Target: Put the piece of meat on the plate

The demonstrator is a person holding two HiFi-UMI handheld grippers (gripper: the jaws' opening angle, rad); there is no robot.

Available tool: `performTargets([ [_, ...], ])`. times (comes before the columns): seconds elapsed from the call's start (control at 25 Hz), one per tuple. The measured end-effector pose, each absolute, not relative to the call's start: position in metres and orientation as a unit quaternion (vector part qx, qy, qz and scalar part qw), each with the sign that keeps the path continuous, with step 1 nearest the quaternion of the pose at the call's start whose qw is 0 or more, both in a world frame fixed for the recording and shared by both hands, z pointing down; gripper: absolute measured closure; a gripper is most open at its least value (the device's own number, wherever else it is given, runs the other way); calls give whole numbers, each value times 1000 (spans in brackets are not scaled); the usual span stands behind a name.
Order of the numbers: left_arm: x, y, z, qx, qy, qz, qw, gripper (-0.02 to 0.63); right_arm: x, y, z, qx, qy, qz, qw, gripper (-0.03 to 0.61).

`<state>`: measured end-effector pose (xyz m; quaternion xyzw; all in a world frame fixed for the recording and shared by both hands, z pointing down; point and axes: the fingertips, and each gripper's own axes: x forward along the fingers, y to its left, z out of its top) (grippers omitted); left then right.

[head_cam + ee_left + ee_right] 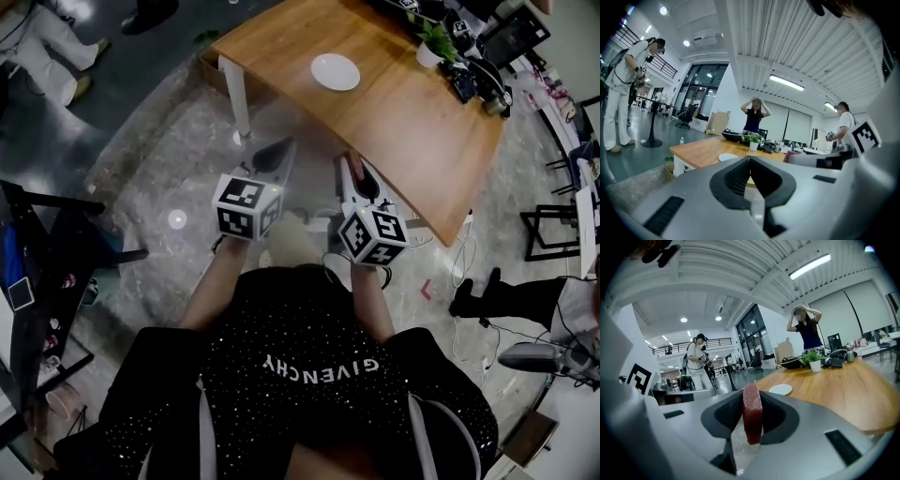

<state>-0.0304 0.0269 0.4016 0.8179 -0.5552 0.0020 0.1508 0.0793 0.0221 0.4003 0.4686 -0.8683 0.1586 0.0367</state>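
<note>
A white plate (335, 71) lies on the wooden table (403, 112) ahead of me. My right gripper (352, 161) is shut on a dark red piece of meat (752, 414), which stands upright between the black pads (776, 416). It hangs in front of the table's near edge, short of the plate (780, 389). To its left and level with it, my left gripper (280, 147) is shut with nothing in it, its tips meeting (750, 158). From that gripper the plate (727, 157) shows just beyond the jaws.
A potted plant (433, 42) and dark gear (473, 82) sit at the table's far end. The white table leg (236, 94) stands ahead on the left. One person (806, 331) stands behind the table and another (621, 93) on the open floor to the left.
</note>
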Motion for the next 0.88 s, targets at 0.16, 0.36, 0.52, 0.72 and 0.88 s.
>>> performTargets([
  [0.16, -29, 23, 400, 816, -556, -7, 157, 603, 79, 20, 393, 468, -870, 151, 35, 480],
  [0.36, -21, 18, 400, 823, -547, -3, 153, 603, 81, 13, 392, 469, -867, 166, 20, 480],
  [0.52, -18, 6, 396, 832, -536, -5, 144, 603, 82, -2, 391, 472, -865, 168, 9, 480],
  [0.72, -24, -21, 400, 832, -538, 8, 137, 603, 72, -29, 396, 470, -864, 178, -4, 480],
  [0.88, -31, -53, 400, 831, -540, 11, 132, 603, 53, -62, 392, 455, -872, 178, -12, 480],
])
